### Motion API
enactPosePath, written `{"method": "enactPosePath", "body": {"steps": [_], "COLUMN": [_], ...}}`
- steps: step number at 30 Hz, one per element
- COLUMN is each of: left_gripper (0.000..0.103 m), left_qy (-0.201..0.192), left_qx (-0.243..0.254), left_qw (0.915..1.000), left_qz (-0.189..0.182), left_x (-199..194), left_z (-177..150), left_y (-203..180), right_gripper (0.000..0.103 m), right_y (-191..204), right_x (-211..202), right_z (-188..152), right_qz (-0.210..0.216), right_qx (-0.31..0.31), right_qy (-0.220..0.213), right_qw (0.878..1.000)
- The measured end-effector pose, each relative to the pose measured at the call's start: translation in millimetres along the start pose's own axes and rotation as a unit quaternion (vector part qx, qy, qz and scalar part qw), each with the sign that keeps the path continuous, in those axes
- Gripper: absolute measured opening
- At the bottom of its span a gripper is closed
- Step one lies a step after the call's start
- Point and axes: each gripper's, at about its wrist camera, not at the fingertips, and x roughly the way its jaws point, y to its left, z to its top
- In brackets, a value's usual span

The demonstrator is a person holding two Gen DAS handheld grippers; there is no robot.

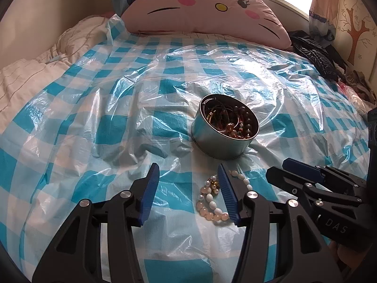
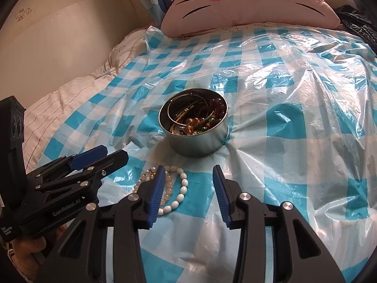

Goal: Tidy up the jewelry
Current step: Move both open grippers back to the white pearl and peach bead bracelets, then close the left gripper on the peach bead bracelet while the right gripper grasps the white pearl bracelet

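Note:
A round metal tin (image 1: 219,145) (image 2: 200,143) stands mid-bed, filled with brown bead bracelets and thin bangles. Nearer to me, pale white and peach bead bracelets (image 1: 211,201) (image 2: 182,187) lie loose on the plastic sheet. My left gripper (image 1: 187,172) is open just above them; its right finger covers part of the pile and nothing is gripped. My right gripper (image 2: 189,169) is open too, its left finger over the same beads. Each gripper shows in the other's view, the right (image 1: 278,167) and the left (image 2: 114,153), both with jaws apart and holding nothing.
A crinkled blue-and-white check plastic sheet (image 1: 117,99) covers the bed. A pink cat-face pillow (image 1: 207,7) lies at the head, with dark clothing (image 1: 315,56) at the far right. A wall (image 2: 59,47) runs along the left and a white quilt (image 2: 59,103) lies beside it.

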Motion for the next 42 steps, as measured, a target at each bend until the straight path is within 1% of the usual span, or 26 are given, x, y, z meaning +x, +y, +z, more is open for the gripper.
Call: {"method": "enactPosePath", "body": {"steps": [3, 6, 10, 13, 15, 19, 25, 28, 30, 32, 33, 35, 37, 39, 40, 42], "left_gripper": [0.05, 0.052, 0.053, 0.053, 0.053, 0.053, 0.053, 0.053, 0.053, 0.053, 0.053, 0.053, 0.053, 0.053, 0.053, 0.053], "left_qy": [0.003, 0.004, 0.011, 0.02, 0.028, 0.037, 0.051, 0.062, 0.069, 0.074, 0.076, 0.074, 0.058, 0.024, 0.014, 0.017], "left_qx": [0.003, 0.004, 0.008, 0.005, 0.004, -0.002, 0.016, 0.019, 0.018, 0.025, 0.031, 0.045, 0.06, 0.081, 0.094, 0.109], "left_qw": [1.0, 1.0, 0.9999, 0.9996, 0.9992, 0.9987, 0.9981, 0.9978, 0.9974, 0.997, 0.9966, 0.996, 0.9959, 0.9961, 0.9953, 0.9938], "left_qz": [0.002, 0.003, -0.002, -0.018, -0.027, -0.036, -0.031, -0.016, -0.013, -0.002, 0.004, 0.019, 0.035, 0.025, 0.019, 0.0], "left_x": [-3, -3, 1, 3, 4, 7, 14, 20, 24, 26, 27, 27, 22, 10, 7, 9], "left_z": [-5, -7, -8, -9, -11, -13, -15, -17, -17, -18, -19, -20, -20, -17, -16, -12], "left_y": [-1, -1, -1, 1, 3, 6, -1, -2, -1, -3, -5, -10, -15, -24, -29, -38], "right_gripper": [0.045, 0.045, 0.045, 0.045, 0.045, 0.045, 0.045, 0.046, 0.046, 0.046, 0.046, 0.046, 0.046, 0.046, 0.046, 0.046], "right_y": [-2, -5, -2, 4, 7, 8, 13, 17, 17, 16, 11, 2, -5, -6, -5, -2], "right_x": [-1, 1, 8, 14, 19, 24, 32, 42, 41, 33, 28, 20, 14, 15, 16, 20], "right_z": [-3, -5, -6, -7, -9, -11, -8, -8, -8, -9, -9, -9, -8, -8, -9, -10], "right_qz": [-0.012, -0.022, -0.036, -0.05, -0.067, -0.087, -0.082, -0.096, -0.126, -0.178, -0.192, -0.203, -0.189, -0.18, -0.176, -0.174], "right_qx": [0.001, 0.002, -0.013, -0.034, -0.045, -0.055, -0.072, -0.087, -0.097, -0.109, -0.105, -0.089, -0.076, -0.074, -0.075, -0.083], "right_qy": [0.0, 0.005, 0.016, 0.026, 0.035, 0.045, 0.048, 0.062, 0.062, 0.05, 0.045, 0.039, 0.033, 0.034, 0.038, 0.045], "right_qw": [1.0, 1.0, 0.999, 0.998, 0.996, 0.994, 0.993, 0.99, 0.985, 0.977, 0.975, 0.974, 0.979, 0.98, 0.981, 0.98]}}
